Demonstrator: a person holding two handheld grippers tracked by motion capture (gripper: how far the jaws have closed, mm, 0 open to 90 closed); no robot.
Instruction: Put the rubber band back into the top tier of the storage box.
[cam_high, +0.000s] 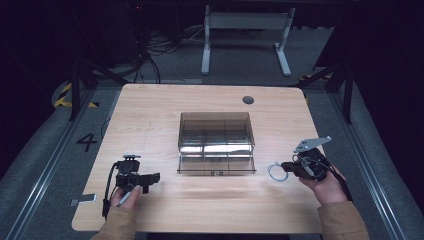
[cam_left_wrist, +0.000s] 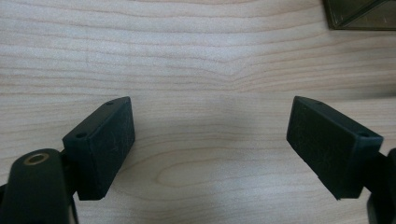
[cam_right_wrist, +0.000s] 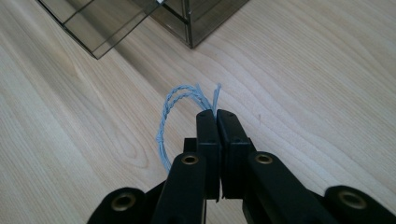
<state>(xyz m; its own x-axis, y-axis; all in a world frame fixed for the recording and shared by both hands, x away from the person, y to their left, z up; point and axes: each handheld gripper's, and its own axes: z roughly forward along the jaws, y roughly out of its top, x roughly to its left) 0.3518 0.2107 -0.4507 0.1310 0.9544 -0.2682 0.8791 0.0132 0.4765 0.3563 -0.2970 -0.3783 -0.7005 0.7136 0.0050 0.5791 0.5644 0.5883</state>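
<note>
While the right gripper (cam_right_wrist: 216, 113) pinches a blue string (cam_right_wrist: 169, 116), the left gripper (cam_left_wrist: 210, 135) gapes empty.
Smoky plastic box (cam_high: 216, 131) sits at the string's ten o'clock.

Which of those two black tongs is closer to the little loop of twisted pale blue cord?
The right tongs: they are shut on the loop of twisted pale blue cord, right of the smoky clear plastic box. The left tongs stand open over bare table, left of the box.
</note>
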